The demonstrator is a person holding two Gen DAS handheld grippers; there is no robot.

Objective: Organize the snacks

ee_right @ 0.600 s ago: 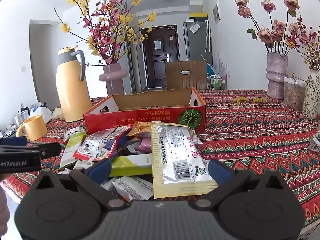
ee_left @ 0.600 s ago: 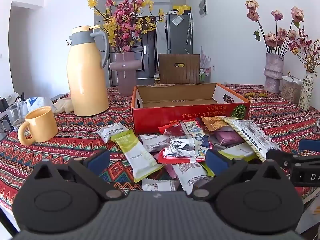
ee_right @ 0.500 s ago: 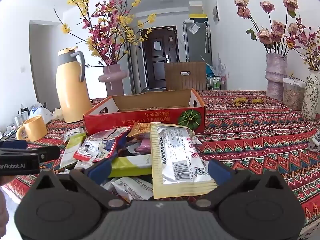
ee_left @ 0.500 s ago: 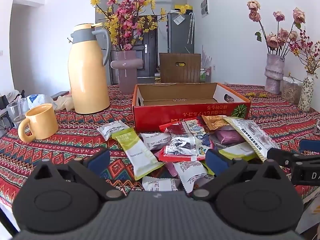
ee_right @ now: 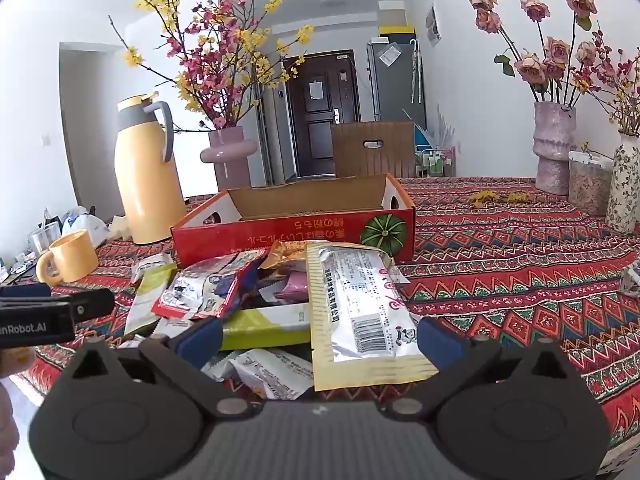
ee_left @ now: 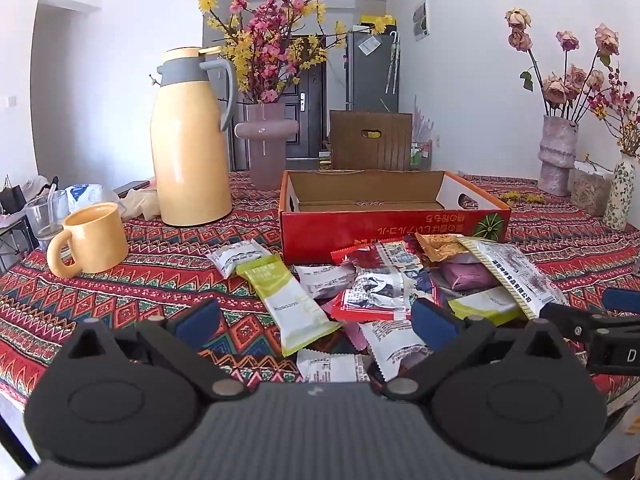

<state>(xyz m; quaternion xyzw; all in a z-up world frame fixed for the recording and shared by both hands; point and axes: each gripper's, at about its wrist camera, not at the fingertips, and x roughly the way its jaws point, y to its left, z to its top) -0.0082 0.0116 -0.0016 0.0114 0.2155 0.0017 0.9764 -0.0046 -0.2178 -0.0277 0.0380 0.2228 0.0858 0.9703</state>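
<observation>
ideally, the left gripper and right gripper, both released and empty, each single out one top packet for the far red box.

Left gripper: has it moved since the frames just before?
Yes, slightly. In the left wrist view the red box and yellow jug sit a little lower, so the open left gripper has tipped or lifted upward slightly.

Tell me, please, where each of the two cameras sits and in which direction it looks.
Left wrist: on the left gripper, aimed slightly down across the snack pile to the red box; its open fingers and the right gripper's tip show.
Right wrist: on the right gripper, further right, same direction; its fingers flank a large silver packet; the left gripper's tip shows.
Shared: pile, box, yellow jug, mug.
</observation>
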